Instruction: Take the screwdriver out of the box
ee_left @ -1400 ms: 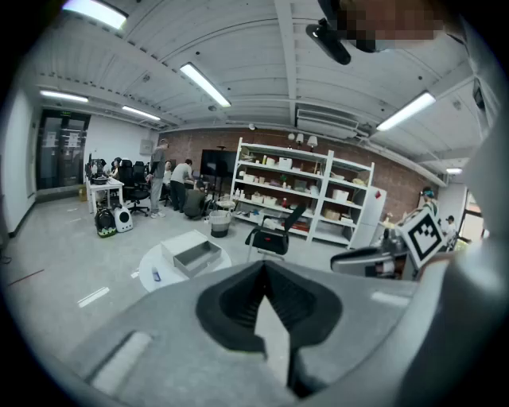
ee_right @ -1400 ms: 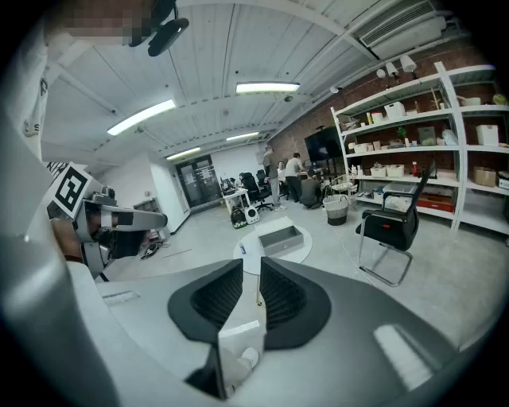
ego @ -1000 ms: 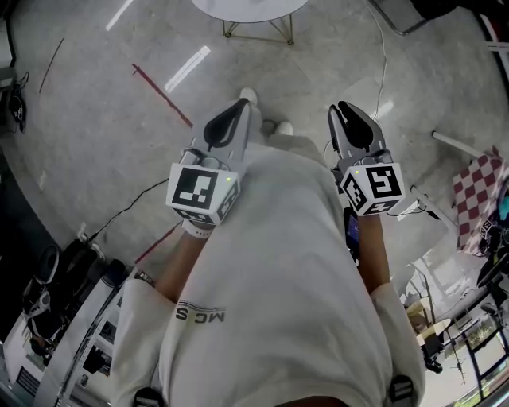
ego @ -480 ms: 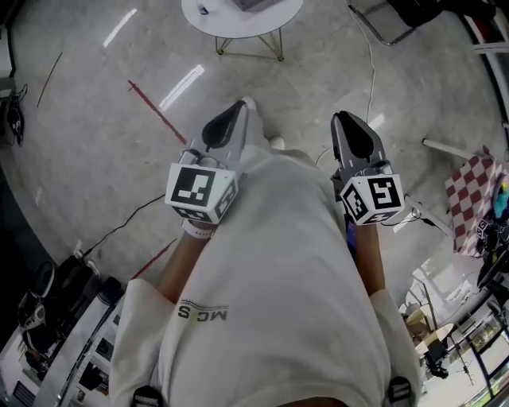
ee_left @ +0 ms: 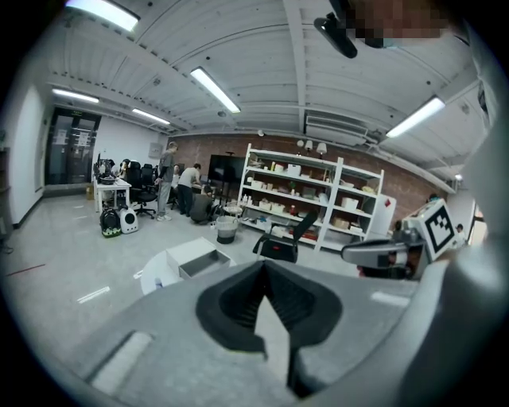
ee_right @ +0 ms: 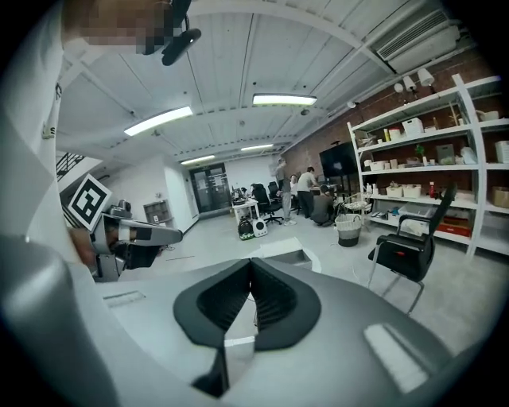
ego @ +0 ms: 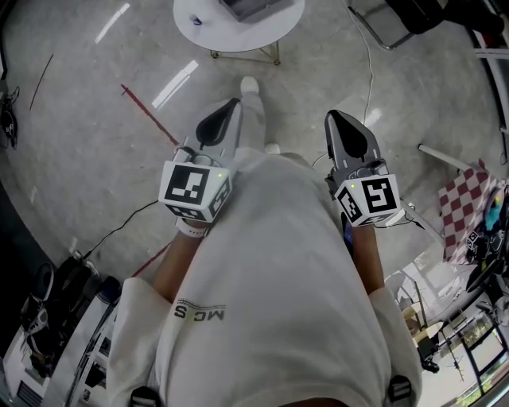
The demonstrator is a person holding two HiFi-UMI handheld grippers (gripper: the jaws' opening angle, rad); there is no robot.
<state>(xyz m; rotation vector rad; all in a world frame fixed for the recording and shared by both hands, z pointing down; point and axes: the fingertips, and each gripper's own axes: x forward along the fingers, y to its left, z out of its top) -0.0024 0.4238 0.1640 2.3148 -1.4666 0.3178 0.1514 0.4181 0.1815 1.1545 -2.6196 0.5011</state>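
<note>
A grey open box [ego: 253,6] stands on a round white table [ego: 208,19] at the top of the head view, a few steps ahead on the floor. No screwdriver shows in any view. My left gripper [ego: 235,102] and right gripper [ego: 332,118] are held at chest height, pointing forward, well short of the table. The jaws of both are closed together with nothing between them. The left gripper view shows its jaws [ee_left: 263,264] meeting below the box [ee_left: 197,261]. In the right gripper view the right gripper [ee_right: 251,261] is aimed beside the same box [ee_right: 290,256].
A black office chair [ee_right: 406,250] stands right of the table. Shelving [ee_left: 318,195] lines the brick back wall, and people stand at desks far off. A red tape line [ego: 147,99] and a cable [ego: 119,222] cross the floor. A chequered cloth [ego: 461,211] and clutter lie at the right.
The table with the box has come further into view at the top as the person steps forward. Both grippers keep their pose and stay shut.
</note>
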